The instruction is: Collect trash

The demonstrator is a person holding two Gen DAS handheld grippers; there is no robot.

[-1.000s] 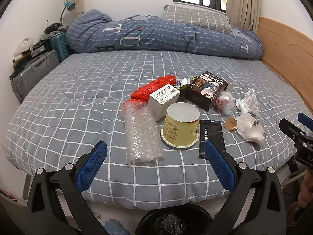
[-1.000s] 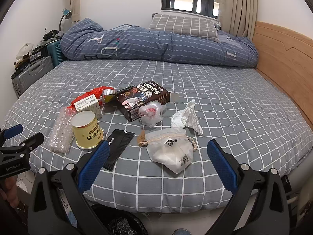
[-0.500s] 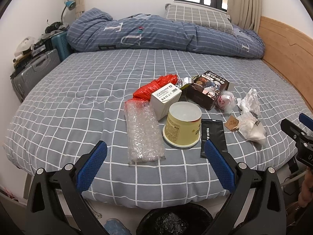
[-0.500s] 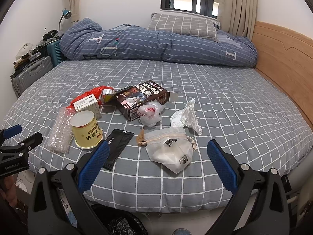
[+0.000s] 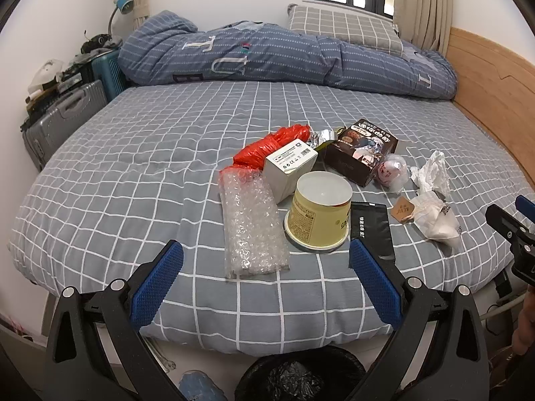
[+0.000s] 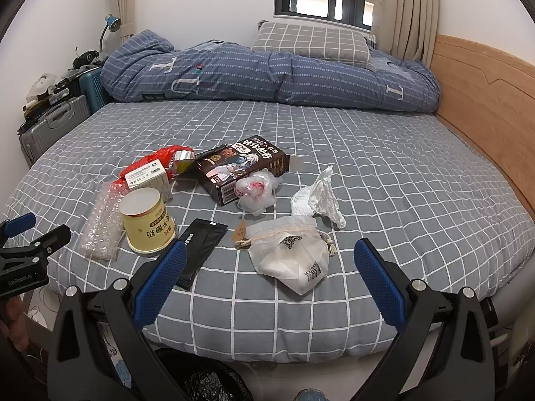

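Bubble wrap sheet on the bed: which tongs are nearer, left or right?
Left. The left tongs are open just in front of the clear bubble wrap sheet, not touching. The right tongs are open further right, in front of the white drawstring pouch.

The left gripper (image 5: pixel 265 260) crept slightly forward and rightward, so the clear bubble-wrap sheet (image 5: pixel 251 224) and upturned yellow paper cup (image 5: pixel 318 213) ended up nearer its spread fingers. The right gripper (image 6: pixel 270 265) barely shifted; its view hardly changed.
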